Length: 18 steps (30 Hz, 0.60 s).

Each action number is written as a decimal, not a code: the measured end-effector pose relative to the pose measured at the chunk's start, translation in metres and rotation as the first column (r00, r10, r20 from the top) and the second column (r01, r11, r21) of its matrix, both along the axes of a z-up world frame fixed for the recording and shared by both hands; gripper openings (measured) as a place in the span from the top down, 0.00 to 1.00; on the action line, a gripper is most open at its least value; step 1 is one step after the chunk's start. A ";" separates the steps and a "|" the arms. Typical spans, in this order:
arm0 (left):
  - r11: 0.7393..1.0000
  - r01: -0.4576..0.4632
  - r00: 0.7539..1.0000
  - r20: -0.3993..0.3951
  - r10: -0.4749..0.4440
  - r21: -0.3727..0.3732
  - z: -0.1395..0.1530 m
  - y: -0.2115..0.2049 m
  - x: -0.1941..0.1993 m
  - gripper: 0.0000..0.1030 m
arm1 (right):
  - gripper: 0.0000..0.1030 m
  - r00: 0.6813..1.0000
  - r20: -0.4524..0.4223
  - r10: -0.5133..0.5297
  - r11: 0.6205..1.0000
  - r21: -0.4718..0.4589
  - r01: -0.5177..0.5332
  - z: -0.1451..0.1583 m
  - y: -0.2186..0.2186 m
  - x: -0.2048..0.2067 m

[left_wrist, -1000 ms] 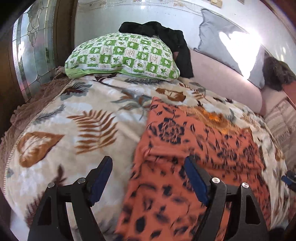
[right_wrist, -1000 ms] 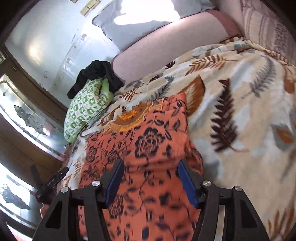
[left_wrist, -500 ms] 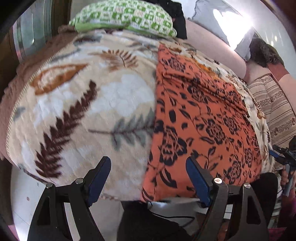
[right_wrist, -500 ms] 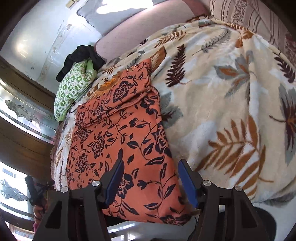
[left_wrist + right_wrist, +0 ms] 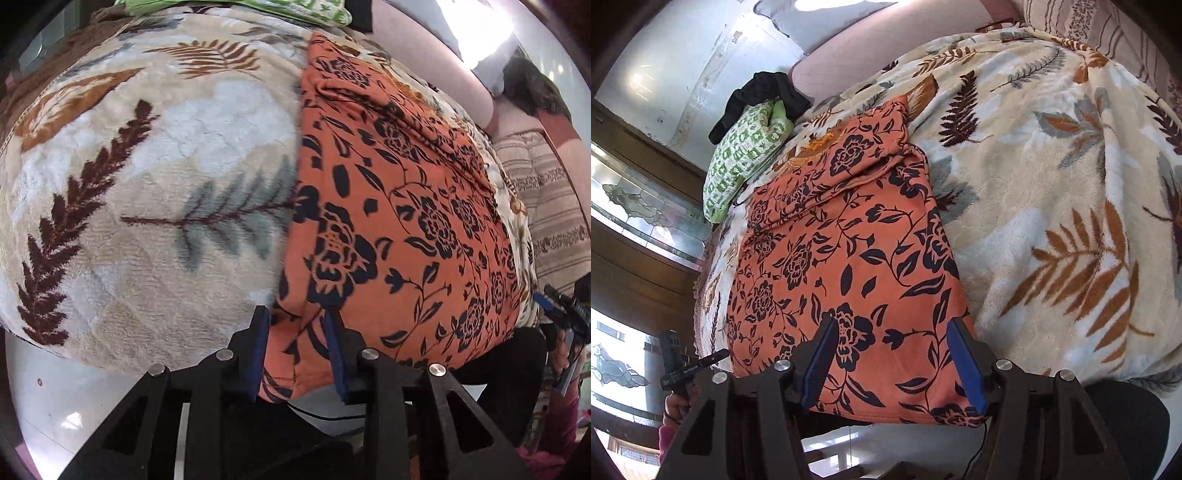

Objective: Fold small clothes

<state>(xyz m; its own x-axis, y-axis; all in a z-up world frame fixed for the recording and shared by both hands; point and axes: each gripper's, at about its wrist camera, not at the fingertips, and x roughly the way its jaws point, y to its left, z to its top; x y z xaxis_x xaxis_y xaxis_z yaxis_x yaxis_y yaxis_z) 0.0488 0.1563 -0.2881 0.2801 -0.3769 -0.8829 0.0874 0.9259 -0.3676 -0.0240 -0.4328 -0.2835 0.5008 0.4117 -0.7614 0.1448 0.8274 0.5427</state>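
Left wrist view first: the left gripper [image 5: 297, 314] is closing its jaws on the near left corner of the orange floral garment [image 5: 399, 206], with a fold of the cloth bunching between the blue pads [image 5: 260, 350] — whether they are already pressing it, I cannot tell. Right wrist view: the right gripper [image 5: 890, 354] is standing with its jaws apart over the garment's near right corner, cloth lying between the pads without either one pinching it. Beyond the grippers, the garment is lying flat along the leaf-print blanket [image 5: 1052, 192], its near hem hanging over the bed's edge, its far part already folded across. Farther back, a green checked pillow [image 5: 746, 155] is resting — a black garment [image 5: 764, 92] draped behind it.
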 end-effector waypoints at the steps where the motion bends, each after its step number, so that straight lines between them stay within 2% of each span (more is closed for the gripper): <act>1: 1.000 0.003 1.000 -0.014 -0.003 -0.013 -0.003 0.001 0.001 0.64 | 0.38 1.000 -0.004 -0.004 1.000 0.005 0.004 -0.002 -0.001 -0.001; 3: 1.000 0.000 0.999 -0.048 0.000 -0.009 -0.010 0.002 0.003 0.64 | 0.38 1.000 -0.013 -0.014 1.000 0.008 0.014 -0.006 -0.005 -0.003; 8: 0.998 0.048 0.997 -0.053 -0.049 -0.027 -0.010 -0.007 0.003 0.64 | 0.38 0.998 -0.044 -0.041 0.998 0.046 0.043 -0.019 -0.011 -0.005; 9: 0.998 0.058 0.997 -0.051 -0.059 -0.023 -0.009 -0.009 0.004 0.70 | 0.38 0.998 -0.051 -0.045 0.998 0.050 0.047 -0.022 -0.012 -0.005; 10: 0.997 0.078 0.996 -0.050 -0.079 -0.026 -0.008 -0.013 0.004 0.81 | 0.38 0.997 -0.055 -0.048 0.997 0.050 0.051 -0.023 -0.012 -0.006; 12: 0.993 0.110 0.993 -0.042 -0.112 -0.036 -0.006 -0.022 0.005 0.85 | 0.38 0.996 -0.062 -0.059 0.997 0.050 0.062 -0.024 -0.016 -0.007; 17: 0.982 0.189 0.982 -0.003 -0.189 -0.022 0.001 -0.036 0.007 0.84 | 0.38 0.993 -0.080 -0.081 0.994 0.069 0.087 -0.031 -0.026 -0.007; 18: 0.982 0.190 0.982 -0.014 -0.191 -0.017 -0.001 -0.037 0.009 0.77 | 0.38 0.993 -0.085 -0.085 0.993 0.069 0.091 -0.033 -0.027 -0.007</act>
